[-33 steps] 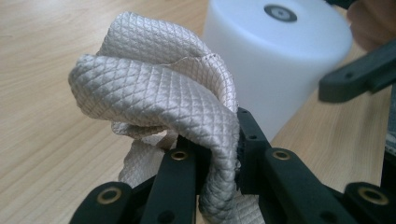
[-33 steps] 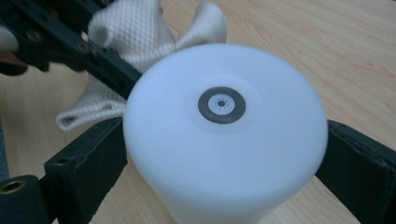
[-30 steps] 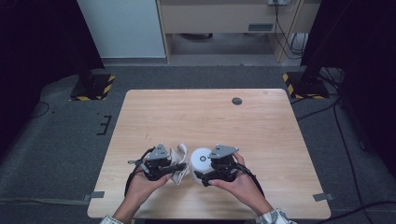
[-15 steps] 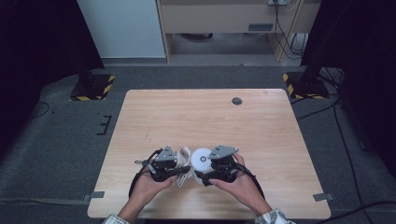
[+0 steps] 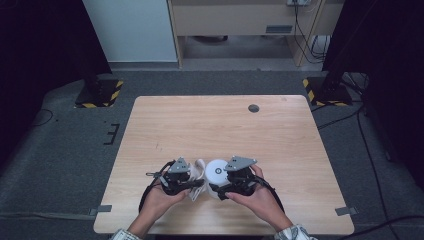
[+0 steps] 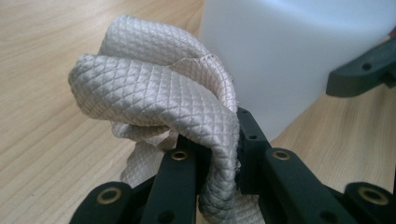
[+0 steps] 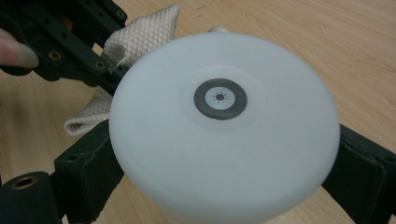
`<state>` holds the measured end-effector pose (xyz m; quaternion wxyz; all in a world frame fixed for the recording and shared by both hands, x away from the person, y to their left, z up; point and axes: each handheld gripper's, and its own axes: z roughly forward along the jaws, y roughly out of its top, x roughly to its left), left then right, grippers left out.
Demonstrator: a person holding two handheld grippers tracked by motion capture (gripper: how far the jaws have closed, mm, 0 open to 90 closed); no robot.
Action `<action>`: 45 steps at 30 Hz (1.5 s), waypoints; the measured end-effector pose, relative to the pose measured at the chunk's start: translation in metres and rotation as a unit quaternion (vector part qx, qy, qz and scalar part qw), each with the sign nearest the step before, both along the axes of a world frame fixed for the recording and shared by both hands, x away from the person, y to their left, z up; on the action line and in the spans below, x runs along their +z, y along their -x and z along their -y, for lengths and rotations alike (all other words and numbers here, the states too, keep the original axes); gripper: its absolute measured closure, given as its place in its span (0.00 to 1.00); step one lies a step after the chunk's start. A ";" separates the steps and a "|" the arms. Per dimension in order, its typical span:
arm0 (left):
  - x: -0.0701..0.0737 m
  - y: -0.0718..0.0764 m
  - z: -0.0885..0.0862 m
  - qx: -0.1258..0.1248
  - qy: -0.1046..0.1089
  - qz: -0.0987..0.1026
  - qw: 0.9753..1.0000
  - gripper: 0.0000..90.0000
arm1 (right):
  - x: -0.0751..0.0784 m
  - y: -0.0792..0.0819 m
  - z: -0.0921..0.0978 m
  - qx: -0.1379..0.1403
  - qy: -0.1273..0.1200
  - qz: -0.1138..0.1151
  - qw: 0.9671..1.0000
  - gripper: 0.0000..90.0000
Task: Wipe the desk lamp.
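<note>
1. Here, the white canister (image 5: pixel 216 172) stands near the front edge of the bench (image 5: pixel 210 120), with the quilted cloth (image 5: pixel 199 175) touching its left side.
2. The right tongs (image 7: pixel 224 158) are closed around the canister, one jaw on each side of its body just under the flat top.
3. The left tongs (image 6: pixel 210 158) are clamped on a bunched fold of the cloth, pressing it against the canister's wall.
4. The canister looks light, rigid and smooth, so probably slippery; gripping low across its widest part seems safest.
5. The cloth is soft and limp; pinching a thick fold should hold it.
</note>
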<state>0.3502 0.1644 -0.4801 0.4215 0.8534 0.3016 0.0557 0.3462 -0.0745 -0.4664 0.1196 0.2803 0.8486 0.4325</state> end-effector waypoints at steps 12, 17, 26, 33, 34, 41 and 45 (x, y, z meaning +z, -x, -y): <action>0.018 -0.021 -0.003 0.023 0.017 0.001 1.000 0.88 | -0.001 0.005 0.005 0.002 -0.006 0.002 1.000 0.10; 0.025 -0.031 0.005 0.028 0.017 0.005 0.999 0.88 | -0.002 0.008 0.008 0.001 -0.009 0.004 1.000 0.10; 0.030 -0.039 0.018 0.024 0.016 0.006 1.000 0.88 | -0.003 0.011 0.012 0.002 -0.013 0.005 1.000 0.10; 0.014 -0.035 0.023 0.019 0.015 -0.009 1.000 0.89 | -0.003 0.010 0.015 -0.003 -0.013 0.004 1.000 0.10; 0.011 -0.035 0.023 0.020 0.016 -0.012 1.000 0.89 | -0.003 0.010 0.015 -0.004 -0.014 0.004 1.000 0.10; -0.002 -0.030 0.027 0.016 0.009 -0.021 1.000 0.88 | -0.004 0.008 0.017 -0.009 -0.015 0.004 1.000 0.10; -0.009 -0.029 0.028 0.016 0.001 -0.027 1.000 0.89 | -0.003 0.007 0.018 -0.012 -0.016 0.005 1.000 0.10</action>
